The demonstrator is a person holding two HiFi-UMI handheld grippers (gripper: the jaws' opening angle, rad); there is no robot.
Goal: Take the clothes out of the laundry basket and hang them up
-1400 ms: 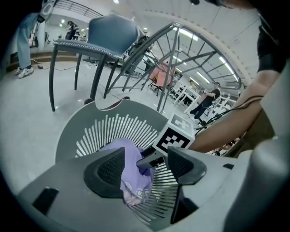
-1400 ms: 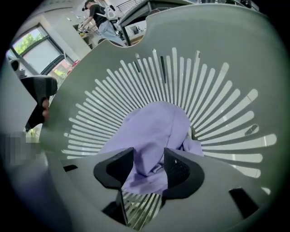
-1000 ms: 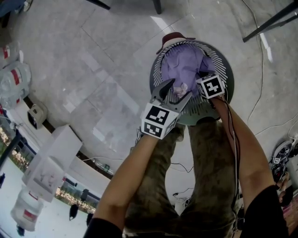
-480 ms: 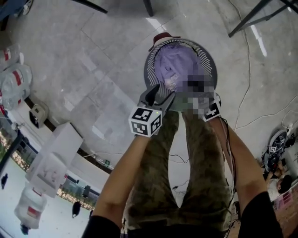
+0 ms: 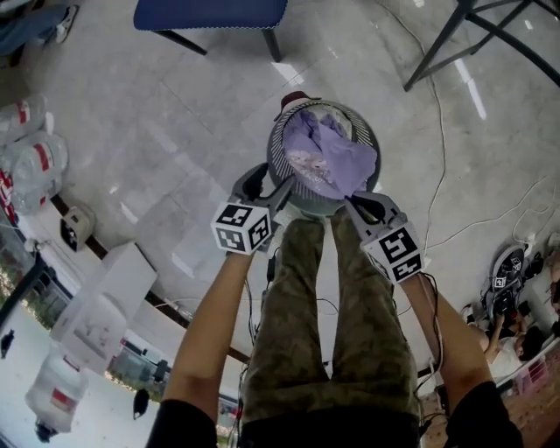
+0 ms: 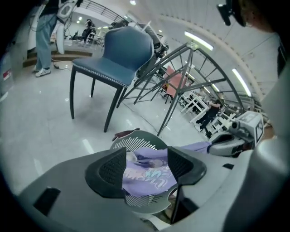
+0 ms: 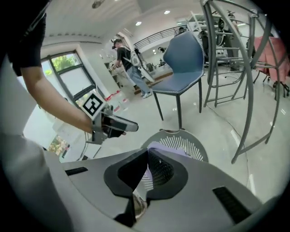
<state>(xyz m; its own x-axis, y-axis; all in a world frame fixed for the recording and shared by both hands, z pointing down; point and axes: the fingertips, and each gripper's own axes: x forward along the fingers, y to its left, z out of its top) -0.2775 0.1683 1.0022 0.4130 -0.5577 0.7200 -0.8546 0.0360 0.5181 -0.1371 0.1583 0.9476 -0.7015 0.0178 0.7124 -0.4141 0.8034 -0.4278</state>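
The round grey slatted laundry basket (image 5: 282, 144) stands on the floor in front of the person's feet, with a lilac printed garment (image 5: 328, 157) heaped in it. My right gripper (image 5: 357, 203) is above the basket's near right rim, shut on a corner of that garment, which stretches up to it. In the right gripper view lilac cloth (image 7: 146, 174) is pinched between the shut jaws of the right gripper (image 7: 147, 159). My left gripper (image 5: 265, 182) hovers over the near left rim, open and holding nothing. In the left gripper view, the left gripper (image 6: 146, 156) frames the garment (image 6: 147, 174) and basket (image 6: 136, 141) below.
A blue chair (image 5: 210, 13) stands beyond the basket, and dark metal rack legs (image 5: 459, 31) rise at the far right. Cables (image 5: 442, 131) run across the floor on the right. Water bottles (image 5: 26, 157) and a white box (image 5: 105, 293) are at the left. A dark red item (image 5: 296, 98) hangs at the basket's far rim.
Both grippers have risen away from the basket, the right one more. The right gripper has drawn a corner of the lilac garment up out of the basket.
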